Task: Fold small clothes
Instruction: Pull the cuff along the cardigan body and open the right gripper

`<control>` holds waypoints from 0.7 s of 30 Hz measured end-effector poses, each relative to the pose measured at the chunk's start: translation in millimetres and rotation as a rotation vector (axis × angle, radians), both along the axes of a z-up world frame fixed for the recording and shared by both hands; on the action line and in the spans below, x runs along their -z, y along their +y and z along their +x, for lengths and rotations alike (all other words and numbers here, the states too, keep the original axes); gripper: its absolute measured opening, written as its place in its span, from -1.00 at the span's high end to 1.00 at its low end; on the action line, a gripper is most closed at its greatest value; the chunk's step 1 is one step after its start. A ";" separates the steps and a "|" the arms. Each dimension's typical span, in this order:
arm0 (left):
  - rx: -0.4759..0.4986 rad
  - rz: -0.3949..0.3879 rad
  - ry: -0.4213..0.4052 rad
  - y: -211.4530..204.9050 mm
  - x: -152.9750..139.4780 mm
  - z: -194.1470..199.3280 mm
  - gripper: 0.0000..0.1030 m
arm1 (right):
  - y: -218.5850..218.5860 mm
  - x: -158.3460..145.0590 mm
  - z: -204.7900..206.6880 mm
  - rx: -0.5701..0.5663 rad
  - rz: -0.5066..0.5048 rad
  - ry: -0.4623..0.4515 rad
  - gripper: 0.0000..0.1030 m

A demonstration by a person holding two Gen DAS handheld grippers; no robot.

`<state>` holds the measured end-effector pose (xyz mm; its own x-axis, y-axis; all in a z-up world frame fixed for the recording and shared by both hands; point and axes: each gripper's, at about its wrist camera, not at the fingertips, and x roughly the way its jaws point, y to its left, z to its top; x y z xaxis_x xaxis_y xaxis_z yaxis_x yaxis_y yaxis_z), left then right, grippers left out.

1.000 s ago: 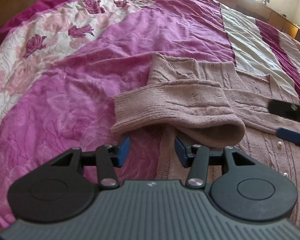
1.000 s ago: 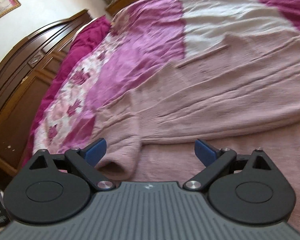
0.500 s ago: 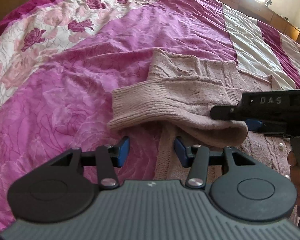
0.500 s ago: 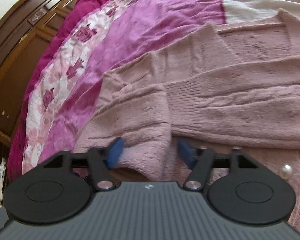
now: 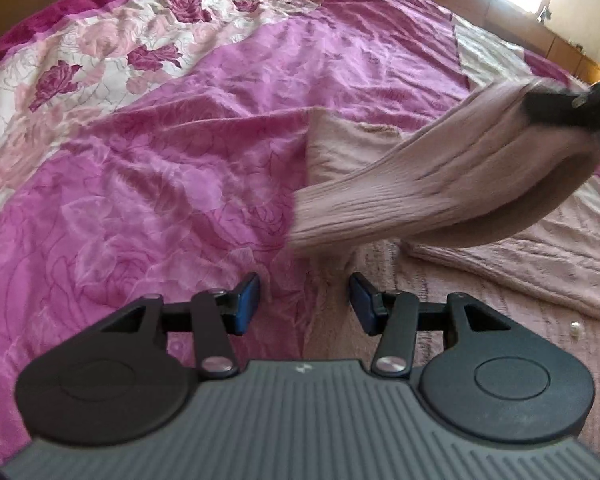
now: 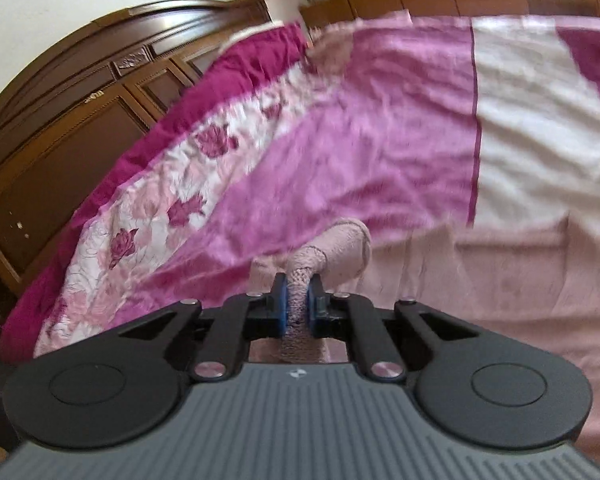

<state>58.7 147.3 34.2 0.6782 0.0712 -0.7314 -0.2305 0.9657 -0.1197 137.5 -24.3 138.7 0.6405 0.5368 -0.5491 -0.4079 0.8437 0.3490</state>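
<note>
A dusty-pink knitted sweater lies spread on the bed. One sleeve is lifted off it and hangs in a blurred arc, its ribbed cuff trailing low at the left. My right gripper is shut on that sleeve, with knit bunched between the blue pads. In the left wrist view the right gripper shows as a black shape at the upper right, at the raised end of the sleeve. My left gripper hovers open over the sweater's left edge, nothing between its fingers.
A pink and magenta floral bedspread covers the bed, with a white stripe beyond the sweater. A dark carved wooden headboard stands at the left. A pearl button sits on the sweater front.
My right gripper came in over the folded sleeve, shut on it and lifted it up and to the right. The left gripper edged along slightly and stayed open.
</note>
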 end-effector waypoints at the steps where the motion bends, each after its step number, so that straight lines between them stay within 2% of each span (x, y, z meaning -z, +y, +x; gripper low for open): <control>1: -0.002 0.011 0.004 -1.0 1.9 1.5 0.00 | -3.3 -0.5 -0.8 0.004 -0.013 -0.013 0.80; 7: 0.005 0.051 0.008 -6.3 5.3 1.4 -0.05 | -32.6 22.3 -5.5 0.080 -0.078 -0.005 0.80; 13: 0.016 0.063 0.013 -9.5 7.5 1.2 -0.10 | -62.5 63.5 -7.1 0.162 -0.080 0.073 0.80; 18: 0.021 0.073 0.017 -11.7 6.2 0.7 -0.10 | -69.5 98.5 -3.5 0.195 -0.116 0.144 0.78; 21: 0.028 0.070 0.022 -11.8 3.5 -0.7 -0.09 | -72.0 109.3 -6.8 0.213 -0.101 0.151 0.77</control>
